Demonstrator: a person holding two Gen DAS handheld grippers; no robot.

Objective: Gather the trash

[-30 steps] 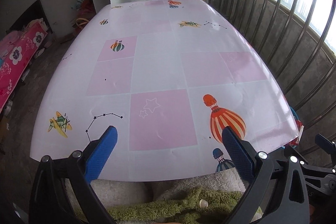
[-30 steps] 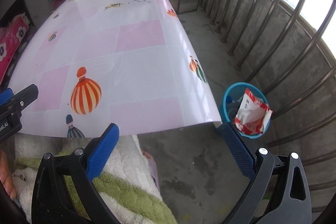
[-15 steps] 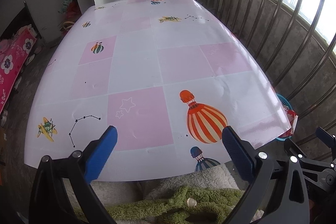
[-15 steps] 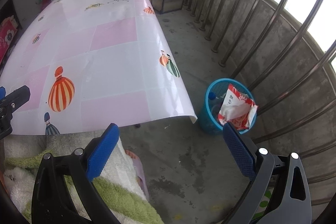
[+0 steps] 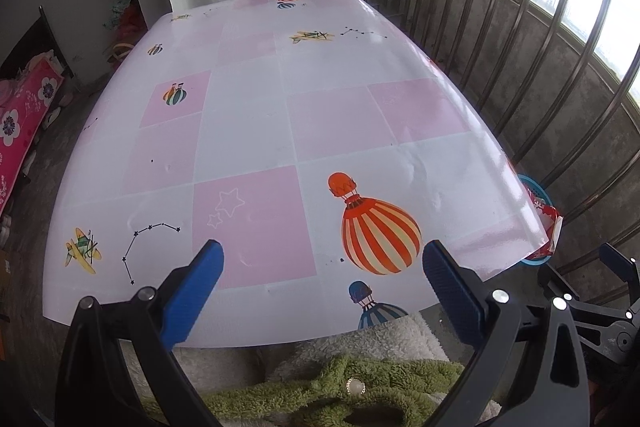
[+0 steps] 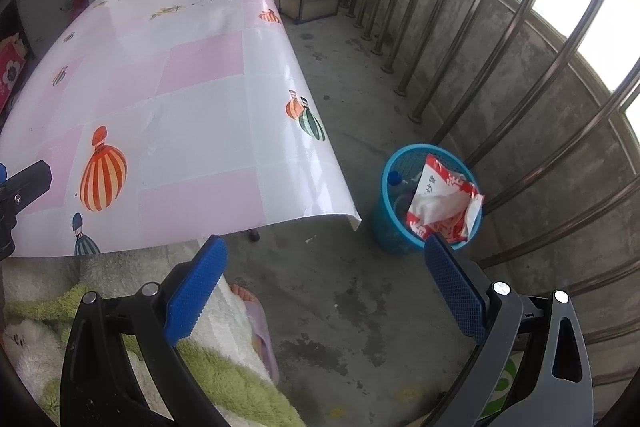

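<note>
Both wrist views have swung right since a second ago, so the empty table (image 5: 320, 131) sits left of the left gripper (image 5: 320, 259) and right gripper (image 6: 324, 255), both released, trash wrapper (image 6: 440, 203) already in the blue bin (image 6: 386, 223) right of the table.

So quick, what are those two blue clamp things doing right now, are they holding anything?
Left gripper: open, holding nothing, above the tablecloth.
Right gripper: open, holding nothing, above the floor near the blue trash basket.
</note>
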